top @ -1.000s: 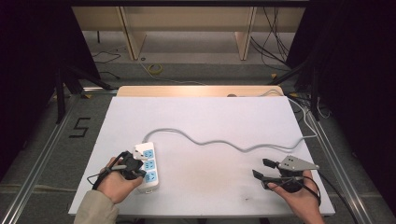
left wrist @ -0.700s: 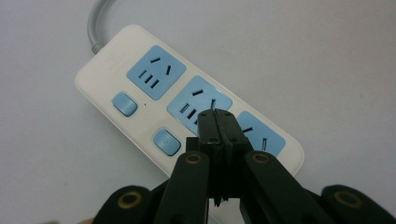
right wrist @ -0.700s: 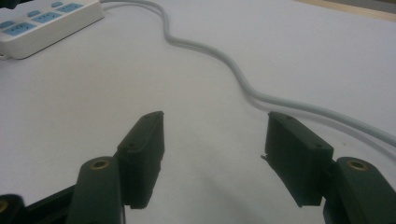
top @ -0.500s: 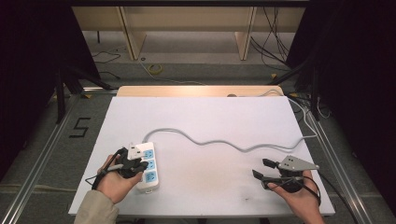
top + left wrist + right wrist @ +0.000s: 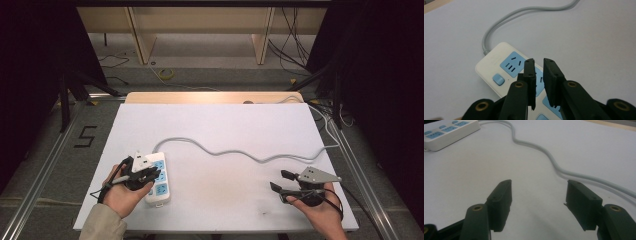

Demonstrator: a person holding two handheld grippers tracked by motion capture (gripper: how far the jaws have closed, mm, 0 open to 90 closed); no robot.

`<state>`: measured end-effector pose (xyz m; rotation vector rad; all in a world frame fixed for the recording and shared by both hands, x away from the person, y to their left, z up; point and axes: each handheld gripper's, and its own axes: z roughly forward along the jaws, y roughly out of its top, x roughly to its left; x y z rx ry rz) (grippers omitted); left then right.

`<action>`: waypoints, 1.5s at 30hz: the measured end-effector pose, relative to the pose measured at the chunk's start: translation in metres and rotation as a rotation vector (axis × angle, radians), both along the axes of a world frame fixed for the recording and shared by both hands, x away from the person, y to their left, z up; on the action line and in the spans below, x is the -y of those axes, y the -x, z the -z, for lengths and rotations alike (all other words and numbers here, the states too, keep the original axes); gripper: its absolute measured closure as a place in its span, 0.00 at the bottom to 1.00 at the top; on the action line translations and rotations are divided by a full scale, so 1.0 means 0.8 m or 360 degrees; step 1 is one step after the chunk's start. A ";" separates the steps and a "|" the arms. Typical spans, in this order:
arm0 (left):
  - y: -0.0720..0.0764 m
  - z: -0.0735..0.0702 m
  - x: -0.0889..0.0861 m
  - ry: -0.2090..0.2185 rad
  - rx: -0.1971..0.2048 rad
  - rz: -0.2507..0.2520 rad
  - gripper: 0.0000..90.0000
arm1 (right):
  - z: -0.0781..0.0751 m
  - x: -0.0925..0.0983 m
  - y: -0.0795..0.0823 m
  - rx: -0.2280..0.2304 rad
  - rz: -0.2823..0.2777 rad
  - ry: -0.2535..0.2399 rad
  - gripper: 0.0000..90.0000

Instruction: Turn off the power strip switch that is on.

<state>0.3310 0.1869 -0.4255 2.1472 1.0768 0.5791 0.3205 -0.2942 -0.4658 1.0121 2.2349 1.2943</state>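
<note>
Left gripper (image 5: 538, 62) (jaws just parting, nothing between) hovers over power strip (image 5: 506, 65); right gripper (image 5: 537, 187) wide open.

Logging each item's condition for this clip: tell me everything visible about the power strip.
The power strip is a white, plastic-looking bar with rounded corners, lying flat near the front left of the white table. Its top carries light-blue socket panels and a light-blue button at the cord end. A grey cord leaves its far end and snakes across the table to the right edge. The left gripper hovers over it, jaws just opening to a narrow gap, nothing between them. No plug is inserted.
</note>
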 end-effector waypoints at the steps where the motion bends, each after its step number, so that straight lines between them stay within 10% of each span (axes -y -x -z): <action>1: 0.000 0.000 0.000 0.0013 0.0016 0.0008 0.87 | 0.000 0.000 0.000 0.0000 0.0000 0.0000 0.43; 45: -0.006 0.020 -0.037 0.0152 0.0188 -0.0086 0.40 | 0.000 -0.001 0.001 0.0002 -0.0016 -0.0005 0.42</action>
